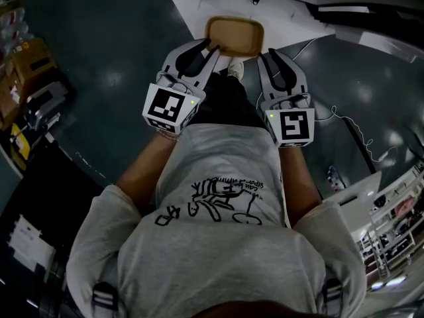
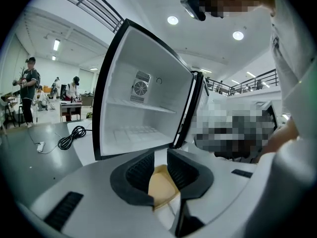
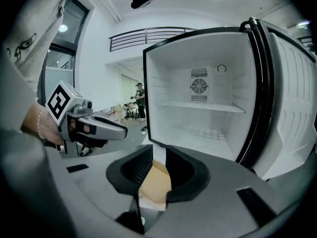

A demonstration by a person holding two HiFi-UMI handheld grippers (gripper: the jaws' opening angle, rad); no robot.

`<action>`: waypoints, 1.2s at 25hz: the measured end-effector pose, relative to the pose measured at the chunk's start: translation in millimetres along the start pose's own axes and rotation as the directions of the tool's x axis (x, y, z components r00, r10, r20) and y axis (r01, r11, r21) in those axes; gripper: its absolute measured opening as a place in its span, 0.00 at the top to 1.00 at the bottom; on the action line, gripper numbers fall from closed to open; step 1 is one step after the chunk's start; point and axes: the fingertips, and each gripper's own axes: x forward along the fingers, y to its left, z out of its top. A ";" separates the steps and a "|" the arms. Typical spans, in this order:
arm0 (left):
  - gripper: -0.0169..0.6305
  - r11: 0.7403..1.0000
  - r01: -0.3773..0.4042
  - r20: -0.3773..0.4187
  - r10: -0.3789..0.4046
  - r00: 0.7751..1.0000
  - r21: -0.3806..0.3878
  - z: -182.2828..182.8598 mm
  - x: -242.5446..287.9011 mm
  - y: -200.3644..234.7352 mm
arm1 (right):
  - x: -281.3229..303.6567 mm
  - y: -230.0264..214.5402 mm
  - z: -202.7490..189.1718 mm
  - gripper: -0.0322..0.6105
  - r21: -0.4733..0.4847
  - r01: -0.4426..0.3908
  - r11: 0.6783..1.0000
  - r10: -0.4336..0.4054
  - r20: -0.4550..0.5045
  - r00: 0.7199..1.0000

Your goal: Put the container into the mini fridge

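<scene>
A tan, shallow container (image 1: 235,35) hangs in front of me, held from both sides. My left gripper (image 1: 211,44) is shut on its left rim and my right gripper (image 1: 269,52) on its right rim. In the left gripper view the container (image 2: 161,185) shows between the dark pads of the left gripper (image 2: 159,157). The right gripper view shows the container (image 3: 156,182) pinched the same way in the right gripper (image 3: 158,155). The mini fridge (image 3: 198,113) stands just ahead with its door (image 3: 292,108) swung open to the right. It has a white interior with one shelf (image 2: 141,106), and nothing in it.
The fridge sits on a white platform (image 2: 89,148). A black cable (image 2: 72,138) lies coiled on the grey floor to the left, with people and desks far behind. In the head view there are boxes (image 1: 26,65) at the left, a white cord (image 1: 351,128) and shelving at the right.
</scene>
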 end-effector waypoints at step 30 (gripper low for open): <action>0.83 0.999 -0.039 -0.093 0.040 0.995 0.014 -67.4 23.0 24.0 | 35.2 -14.8 -71.6 0.81 0.008 0.046 0.999 -0.045 -0.092 0.995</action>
